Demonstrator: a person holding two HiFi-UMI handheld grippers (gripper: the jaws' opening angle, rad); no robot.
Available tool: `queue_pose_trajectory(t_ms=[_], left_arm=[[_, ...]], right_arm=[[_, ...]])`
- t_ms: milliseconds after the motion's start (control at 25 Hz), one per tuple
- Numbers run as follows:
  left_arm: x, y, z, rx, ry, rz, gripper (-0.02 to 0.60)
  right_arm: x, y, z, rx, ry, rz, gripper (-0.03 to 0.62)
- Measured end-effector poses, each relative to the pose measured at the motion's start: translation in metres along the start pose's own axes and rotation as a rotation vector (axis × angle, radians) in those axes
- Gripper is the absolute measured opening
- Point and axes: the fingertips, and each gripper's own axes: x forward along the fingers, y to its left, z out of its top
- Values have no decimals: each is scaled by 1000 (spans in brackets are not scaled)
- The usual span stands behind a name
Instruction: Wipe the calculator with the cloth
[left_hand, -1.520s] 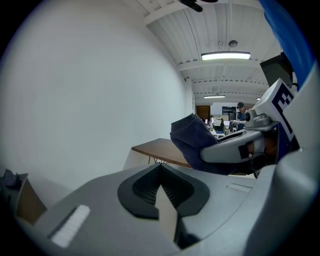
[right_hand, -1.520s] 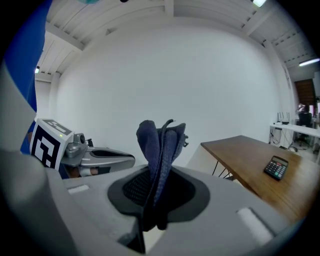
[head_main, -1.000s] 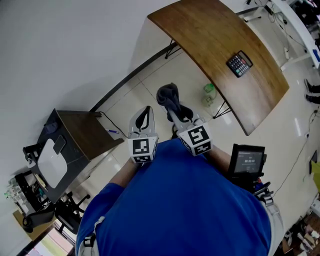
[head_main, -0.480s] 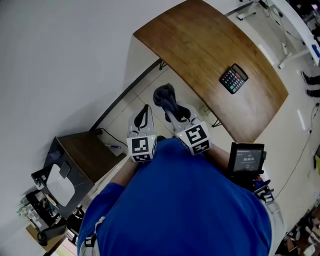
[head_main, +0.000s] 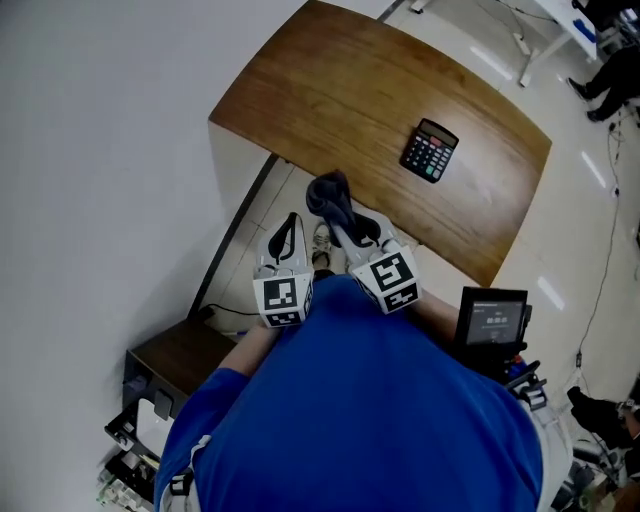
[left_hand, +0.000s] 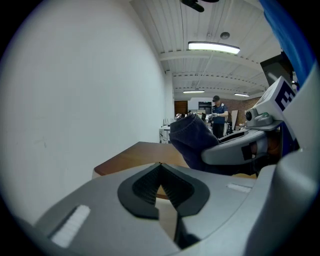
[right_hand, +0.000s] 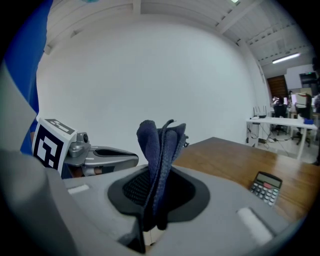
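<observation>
A black calculator (head_main: 429, 151) lies flat on the brown wooden table (head_main: 330, 90), toward its right side; it also shows in the right gripper view as the calculator (right_hand: 266, 187). My right gripper (head_main: 340, 222) is shut on a dark blue cloth (head_main: 330, 197), which stands bunched up out of the jaws over the table's near edge. The cloth (right_hand: 160, 150) fills the jaws in the right gripper view. My left gripper (head_main: 288, 232) hangs beside it, short of the table, shut with nothing in it. In the left gripper view the cloth (left_hand: 192, 142) rises to the right.
A white wall (head_main: 100, 150) runs along the left. A small dark side table (head_main: 185, 360) stands at the lower left. A black screen device (head_main: 492, 320) sits at my right hip. White desks and people stand far off at the upper right.
The table and calculator have come closer and moved left in the head view. Both grippers keep their place before my body, and the cloth now reaches the table's near edge.
</observation>
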Motion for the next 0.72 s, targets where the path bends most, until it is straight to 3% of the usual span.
queue_pose_trajectory(t_ms=[360, 480, 560, 640, 720], left_arm=[[85, -32, 32, 52, 9, -225, 6], [87, -35, 31, 70, 3, -290, 8], [55, -23, 19, 26, 0, -185, 6], [9, -6, 2, -39, -7, 10, 6], [-23, 3, -9, -66, -14, 99, 7]], right_arm=[[0, -77, 12, 87, -16, -208, 72], [-2, -77, 10, 112, -14, -269, 72], [0, -48, 6, 60, -2, -171, 72], [4, -9, 0, -29, 16, 8, 72], [3, 18, -5, -68, 19, 87, 72]])
